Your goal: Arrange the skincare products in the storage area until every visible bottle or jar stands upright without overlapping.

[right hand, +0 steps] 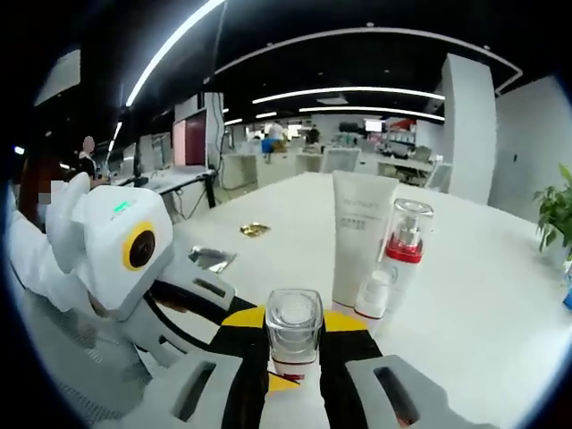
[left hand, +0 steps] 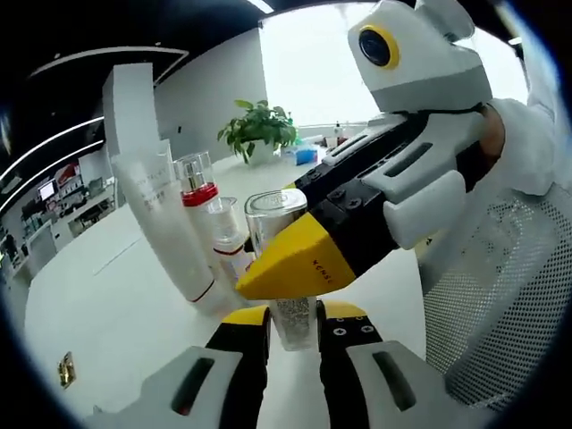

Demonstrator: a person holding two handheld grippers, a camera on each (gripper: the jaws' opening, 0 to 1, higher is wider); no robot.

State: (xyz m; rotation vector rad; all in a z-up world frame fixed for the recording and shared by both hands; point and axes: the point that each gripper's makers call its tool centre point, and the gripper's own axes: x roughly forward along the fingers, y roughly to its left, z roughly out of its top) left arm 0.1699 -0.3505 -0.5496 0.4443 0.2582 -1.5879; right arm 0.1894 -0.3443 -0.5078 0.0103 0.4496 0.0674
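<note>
A clear glass bottle (left hand: 275,214) with a thick see-through cap is upright just above the white table (left hand: 107,295). My left gripper (left hand: 293,317) is shut on its lower part. My right gripper (left hand: 295,268) comes in from the right, and its yellow jaw crosses the bottle's middle. In the right gripper view the same bottle (right hand: 293,322) sits between my right gripper (right hand: 295,356), shut on it, with the left gripper (right hand: 268,380) reaching in from the left. Behind stand a white tube (left hand: 165,223), a red-collared pump bottle (left hand: 198,192) and a small red-banded bottle (left hand: 228,237).
A potted plant (left hand: 259,130) and a blue item (left hand: 307,154) are at the table's far end. A gold foil piece (right hand: 255,230) and a silver wrapper (right hand: 210,259) lie on the tabletop. White mesh fabric (left hand: 500,304) hangs at the right.
</note>
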